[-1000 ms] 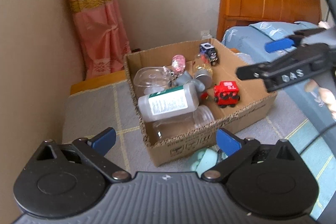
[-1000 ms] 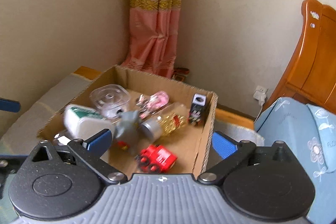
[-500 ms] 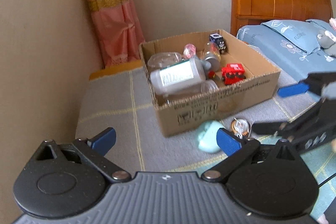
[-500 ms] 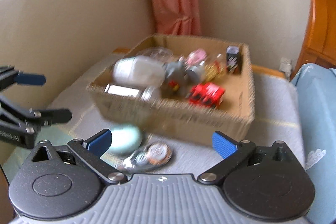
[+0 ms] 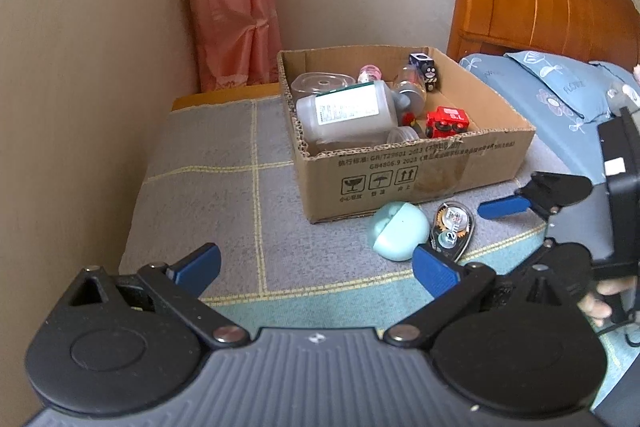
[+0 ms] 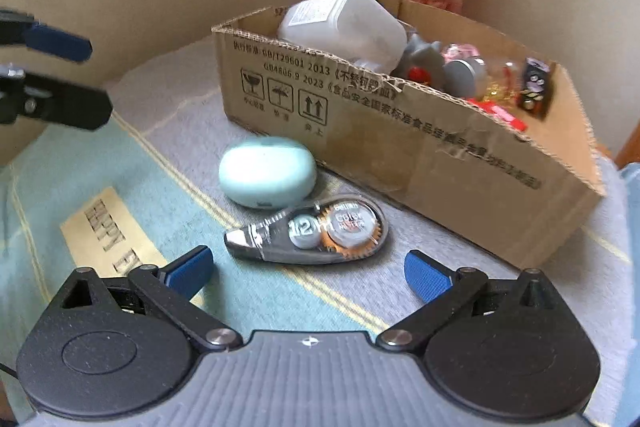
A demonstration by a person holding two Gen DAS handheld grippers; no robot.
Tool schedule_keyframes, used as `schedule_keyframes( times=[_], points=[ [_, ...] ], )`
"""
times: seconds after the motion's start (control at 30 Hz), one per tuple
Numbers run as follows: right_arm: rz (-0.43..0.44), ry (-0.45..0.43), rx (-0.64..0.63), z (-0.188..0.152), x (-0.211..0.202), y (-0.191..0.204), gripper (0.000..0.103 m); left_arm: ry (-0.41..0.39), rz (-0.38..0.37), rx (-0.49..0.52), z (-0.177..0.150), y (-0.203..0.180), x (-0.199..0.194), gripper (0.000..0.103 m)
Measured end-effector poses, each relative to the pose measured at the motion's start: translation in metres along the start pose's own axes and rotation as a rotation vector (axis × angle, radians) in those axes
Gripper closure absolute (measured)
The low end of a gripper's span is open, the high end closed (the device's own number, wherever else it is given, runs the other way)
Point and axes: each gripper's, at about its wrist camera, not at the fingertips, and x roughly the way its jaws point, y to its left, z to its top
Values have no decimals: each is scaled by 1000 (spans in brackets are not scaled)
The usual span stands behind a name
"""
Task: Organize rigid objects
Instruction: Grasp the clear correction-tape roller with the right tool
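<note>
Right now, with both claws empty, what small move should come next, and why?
Probably ease the right claw forward and down onto the correction tape dispenser. Its jaws are open and the dispenser lies just ahead between them, on the mat outside the cardboard box, beside the mint oval case. The left claw is farther from both.

Black grippers (blue-padded fingers (image 6: 426,275))

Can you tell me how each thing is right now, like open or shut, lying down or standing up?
Brown cardboard box: open on top, holding things.
Big white plastic bottle: lying on its side in the box.
Red toy vehicle: in the box.
Mint green oval case: shut, on the mat outside the box.
Clear correction-tape dispenser: lying flat beside the case.
Left tool: open, empty.
Right tool: open, empty.
</note>
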Motion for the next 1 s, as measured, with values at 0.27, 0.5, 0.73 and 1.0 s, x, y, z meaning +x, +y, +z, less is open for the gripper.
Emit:
schedule_keyframes(
  times=[0.27, 0.5, 0.73, 1.0],
  points=[
    [55, -20, -77, 12, 9, -5, 0, 11, -24, -13, -1, 0, 4, 2],
    [34, -14, -50, 10, 2, 0, 10, 21, -25, -7, 0, -2, 9, 2],
    [-93, 39, 100, -4, -17, -1, 10, 37, -11, 13, 2, -9, 12, 2],
    [-236, 84, 277, -25, -34, -12, 10, 46, 2, 31, 2, -17, 8, 2]
  ],
)
